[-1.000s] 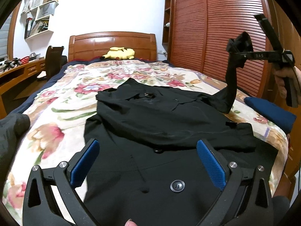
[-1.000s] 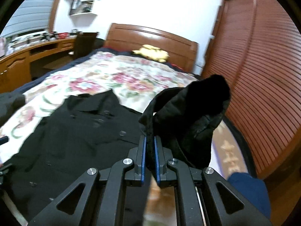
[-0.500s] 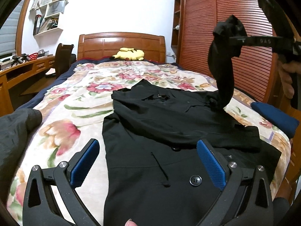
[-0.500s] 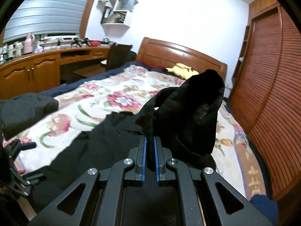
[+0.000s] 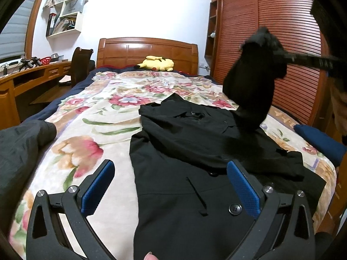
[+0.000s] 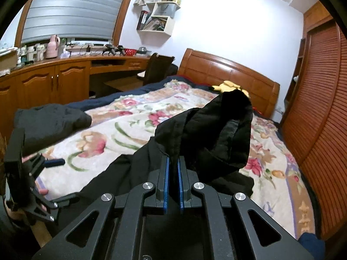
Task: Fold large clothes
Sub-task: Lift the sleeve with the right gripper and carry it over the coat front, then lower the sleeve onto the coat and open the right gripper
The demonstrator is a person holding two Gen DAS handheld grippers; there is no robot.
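A large black coat [image 5: 184,151] lies spread on the floral bedspread [image 5: 97,112], buttons up. My left gripper [image 5: 171,186] hovers open over its lower part, with nothing between the blue pads [image 5: 98,187]. My right gripper [image 6: 173,162] is shut on a black sleeve [image 6: 216,134] of the coat and holds it up above the bed. In the left wrist view the raised sleeve [image 5: 253,86] hangs from the blurred right gripper [image 5: 279,53] at the upper right. The left gripper [image 6: 63,179] shows at the left edge of the right wrist view.
A dark grey garment [image 5: 19,151] lies at the bed's left edge. A yellow plush toy [image 5: 156,63] rests by the wooden headboard [image 5: 147,52]. A blue folded item [image 5: 321,145] sits on the bed's right edge, next to the slatted wardrobe [image 5: 271,43]. A desk [image 6: 65,80] and chair [image 6: 156,69] stand left.
My right gripper has carried the sleeve higher and leftward over the coat while turning toward the desk side. My left gripper has shifted sideways along the bed, still open.
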